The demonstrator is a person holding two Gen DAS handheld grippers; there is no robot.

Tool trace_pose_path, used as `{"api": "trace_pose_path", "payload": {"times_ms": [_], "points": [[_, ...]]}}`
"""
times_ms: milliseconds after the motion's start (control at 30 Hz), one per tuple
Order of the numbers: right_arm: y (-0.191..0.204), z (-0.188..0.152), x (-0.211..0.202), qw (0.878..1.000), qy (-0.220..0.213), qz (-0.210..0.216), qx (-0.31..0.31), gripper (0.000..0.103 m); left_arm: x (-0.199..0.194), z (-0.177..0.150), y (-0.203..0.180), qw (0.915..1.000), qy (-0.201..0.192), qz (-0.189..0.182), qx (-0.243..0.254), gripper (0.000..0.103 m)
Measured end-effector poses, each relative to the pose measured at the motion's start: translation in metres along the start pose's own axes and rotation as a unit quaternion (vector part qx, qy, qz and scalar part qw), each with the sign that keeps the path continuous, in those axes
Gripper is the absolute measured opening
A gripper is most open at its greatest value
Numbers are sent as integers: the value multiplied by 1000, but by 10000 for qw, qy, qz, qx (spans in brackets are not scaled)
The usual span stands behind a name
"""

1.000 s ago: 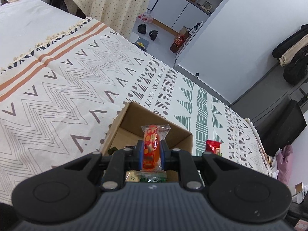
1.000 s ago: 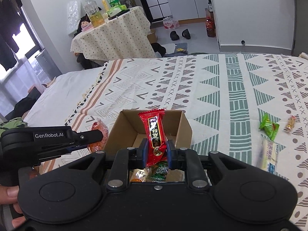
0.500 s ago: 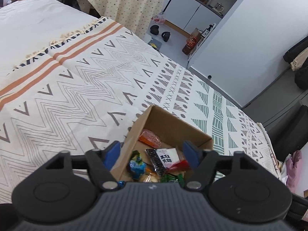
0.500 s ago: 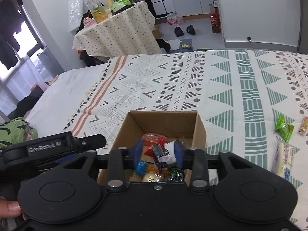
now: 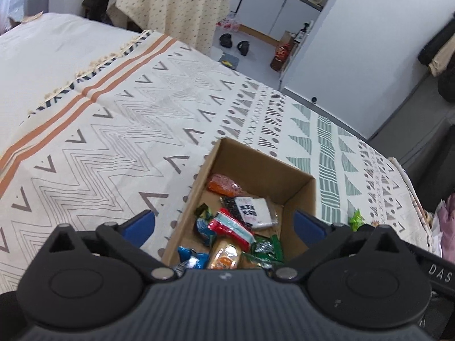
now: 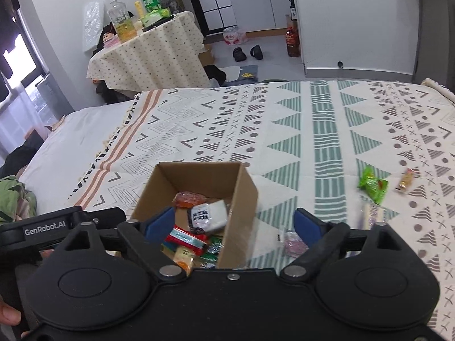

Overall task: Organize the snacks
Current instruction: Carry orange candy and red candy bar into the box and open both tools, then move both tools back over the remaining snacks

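We hold the left gripper point(image 5: 224, 226) over the near end of the cardboard box point(image 5: 257, 160), its jaws spread wide with nothing between them; they have just been opening. Our right gripper point(image 6: 234, 223) hangs over the near right corner of the same box, jaws likewise wide apart and empty, and likewise just opened (the box wall sits in the gap, untouched). Inside the box, nearest us, lie a blue packet point(image 5: 190, 258), a yellow-orange packet point(image 5: 224, 257) and a green one point(image 5: 267, 251); past them a red packet point(image 5: 230, 224) lies across the heap, then a black-and-white packet point(image 5: 251, 209), and an orange snack point(image 5: 224, 184) rests toward the far wall. The box sits on the patterned bedspread point(image 6: 321, 130) of a bed. Right of the box, on the bedspread, we see a pale pink packet point(image 6: 294, 243) just beside it, and farther off a bright green packet point(image 6: 372, 184) and a small tan candy point(image 6: 406, 180). Beyond the box and the bed stands a bench draped in a dotted cloth point(image 6: 153, 56) bearing bottles
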State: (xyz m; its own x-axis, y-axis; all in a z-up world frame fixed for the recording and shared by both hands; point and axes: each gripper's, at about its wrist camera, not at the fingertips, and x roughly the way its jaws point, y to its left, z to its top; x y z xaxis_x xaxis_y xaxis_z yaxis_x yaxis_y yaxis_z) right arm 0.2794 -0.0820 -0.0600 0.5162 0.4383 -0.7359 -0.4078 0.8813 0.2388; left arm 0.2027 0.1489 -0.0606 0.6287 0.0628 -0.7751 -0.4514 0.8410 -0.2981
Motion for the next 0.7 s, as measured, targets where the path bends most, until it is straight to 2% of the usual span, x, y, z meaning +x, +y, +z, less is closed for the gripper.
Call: {"api": "trace_pose_path", "payload": {"times_ms": [200,300,367,467,600,700], "points": [[-14,-6,-18,9999,-62,-114,-62,95,-7,-10,-12,9998,20,111,139,103],[-30,-10,-29,9995,-214,-152,176,103,-10,-15,-21,9996,32,115,253,103],[-40,-13,-37,9987,-362,-191,307,103,-14,-19,-28,9994,-10,123,327,103],[-52,-16,-44,9983,-376,-305,313,103,-18,-24,-37,9993,7,36,385,103],[-71,-19,-53,9981,-323,-195,483,103,-21,-30,-54,9986,104,-131,500,103],[-83,-21,-60,9979,-287,-155,562,103,-22,-35,-69,9975,150,-75,683,103]]}}
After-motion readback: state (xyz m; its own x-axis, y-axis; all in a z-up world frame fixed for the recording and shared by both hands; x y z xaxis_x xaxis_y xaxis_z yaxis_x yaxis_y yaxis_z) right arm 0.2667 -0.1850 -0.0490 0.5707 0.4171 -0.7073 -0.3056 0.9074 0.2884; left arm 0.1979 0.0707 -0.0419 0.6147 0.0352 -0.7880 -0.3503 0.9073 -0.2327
